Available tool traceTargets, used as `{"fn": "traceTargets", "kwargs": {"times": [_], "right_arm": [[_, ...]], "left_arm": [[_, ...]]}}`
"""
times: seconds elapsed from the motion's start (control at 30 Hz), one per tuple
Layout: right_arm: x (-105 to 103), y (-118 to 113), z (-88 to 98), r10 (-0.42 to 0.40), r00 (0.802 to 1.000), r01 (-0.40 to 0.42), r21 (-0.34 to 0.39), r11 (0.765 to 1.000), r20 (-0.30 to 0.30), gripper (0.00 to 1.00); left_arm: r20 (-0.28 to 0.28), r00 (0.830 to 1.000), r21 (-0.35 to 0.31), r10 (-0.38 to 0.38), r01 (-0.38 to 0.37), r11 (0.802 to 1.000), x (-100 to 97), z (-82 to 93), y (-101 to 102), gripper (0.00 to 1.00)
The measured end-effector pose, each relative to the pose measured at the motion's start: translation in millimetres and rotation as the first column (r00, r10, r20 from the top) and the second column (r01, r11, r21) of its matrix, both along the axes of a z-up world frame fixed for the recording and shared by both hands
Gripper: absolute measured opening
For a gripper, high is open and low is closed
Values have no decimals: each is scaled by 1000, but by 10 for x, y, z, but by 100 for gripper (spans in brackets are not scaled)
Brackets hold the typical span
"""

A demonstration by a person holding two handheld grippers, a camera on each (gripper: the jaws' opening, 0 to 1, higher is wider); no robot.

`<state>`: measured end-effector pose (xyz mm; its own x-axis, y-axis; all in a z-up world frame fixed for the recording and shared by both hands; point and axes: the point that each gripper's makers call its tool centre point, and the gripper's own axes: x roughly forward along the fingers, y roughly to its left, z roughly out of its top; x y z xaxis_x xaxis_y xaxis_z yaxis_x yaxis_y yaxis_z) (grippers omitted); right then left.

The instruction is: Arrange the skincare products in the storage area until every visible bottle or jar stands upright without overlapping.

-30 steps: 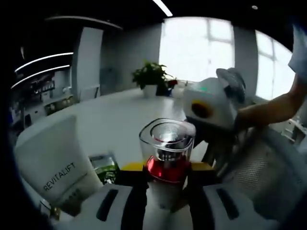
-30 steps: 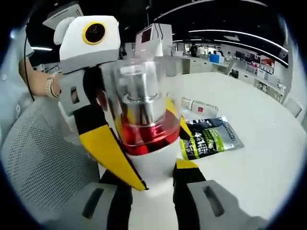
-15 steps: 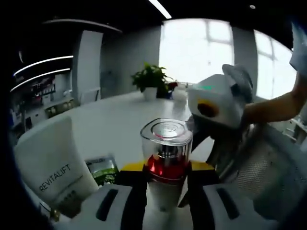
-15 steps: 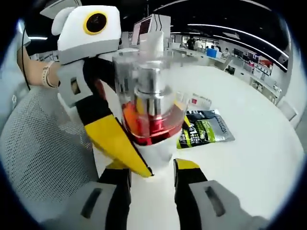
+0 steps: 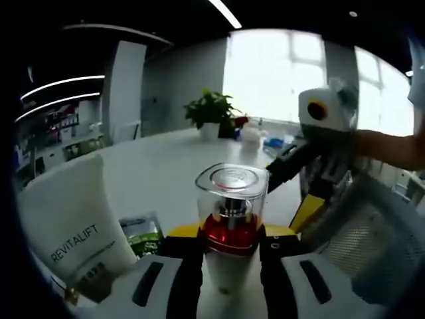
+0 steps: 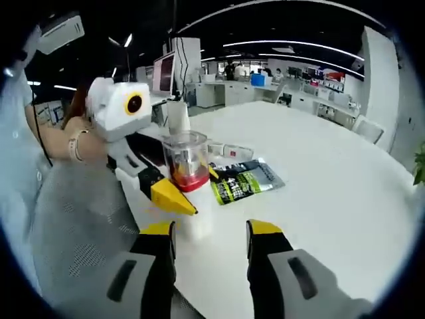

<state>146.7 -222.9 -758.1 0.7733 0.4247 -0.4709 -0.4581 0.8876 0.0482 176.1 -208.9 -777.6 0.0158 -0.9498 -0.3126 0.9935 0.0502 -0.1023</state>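
The upright pump bottle [image 5: 230, 226] was clamped by the left tongs [image 5: 229, 249]; the right tongs [image 6: 211, 232], parted, sat back at 6 o'clock of it

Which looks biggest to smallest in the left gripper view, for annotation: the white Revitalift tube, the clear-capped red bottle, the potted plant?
1. White Revitalift tube, close to the camera.
2. Clear-capped red bottle, between the left gripper fingers.
3. Potted plant, far across the table.
Nearness inflates the first two, so true sizes stay unsure.
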Motion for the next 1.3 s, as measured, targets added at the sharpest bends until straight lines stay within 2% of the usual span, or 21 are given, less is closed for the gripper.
{"fn": "traceTargets", "kwargs": {"times": [0.07,0.13,0.17,0.23,0.33,0.5,0.63,0.93,1.03,1.17,1.3], "right_arm": [[51,90,200,-26,998,21,108,994,49,42],[107,193,366,-41,994,23,185,982,97,43],[131,232,405,-45,993,22,197,980,111,43],[161,315,406,-38,993,17,182,983,111,44],[247,376,342,-33,991,20,102,995,131,44],[371,508,265,-19,991,7,88,996,133,41],[444,529,222,5,988,-9,29,1000,153,36],[487,535,211,22,985,-25,18,1000,172,31],[490,532,206,21,984,-20,-7,1000,176,30],[498,504,205,13,981,-14,1,1000,193,30],[545,472,209,4,981,-3,-2,1000,195,30]], "left_arm": [[0,1000,1,-4,4,1000,-9,-4,-2,29],[5,1000,3,-13,13,1000,-23,-11,-5,30],[14,1000,7,-16,16,1000,-33,-20,-7,30],[22,1000,9,-17,16,1000,-32,-20,-2,29],[16,1000,12,-19,19,1000,-33,-23,4,29],[21,1000,15,-22,21,1000,-38,-27,10,29],[0,1000,22,-23,23,1000,-39,-46,17,30],[2,1000,40,-25,25,999,-34,-82,28,29],[13,999,55,-32,31,998,-36,-90,48,29],[-2,999,69,-41,41,997,-54,-95,77,32],[23,999,104,-45,42,994,-56,-112,146,36]]}}
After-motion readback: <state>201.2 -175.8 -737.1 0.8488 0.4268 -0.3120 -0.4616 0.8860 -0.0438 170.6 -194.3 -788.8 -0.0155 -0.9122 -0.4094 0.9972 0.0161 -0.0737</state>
